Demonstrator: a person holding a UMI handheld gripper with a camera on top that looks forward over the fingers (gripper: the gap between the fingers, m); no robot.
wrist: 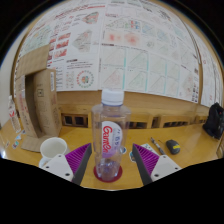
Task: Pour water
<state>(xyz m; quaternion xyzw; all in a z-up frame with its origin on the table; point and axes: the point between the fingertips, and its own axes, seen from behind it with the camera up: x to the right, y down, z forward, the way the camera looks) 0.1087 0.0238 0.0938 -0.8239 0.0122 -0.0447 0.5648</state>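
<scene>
A clear plastic water bottle with a white cap and a red label stands upright on a round red coaster on the yellow table. My gripper is open, and the bottle's base stands between the purple pads with a narrow gap on each side. A white cup rests on the table to the left, just beyond the left finger.
A tall cardboard box stands at the left behind the cup. To the right of the bottle lie a pen-like stick and a small black and yellow item; a black object sits farther right. Printed sheets cover the wall behind.
</scene>
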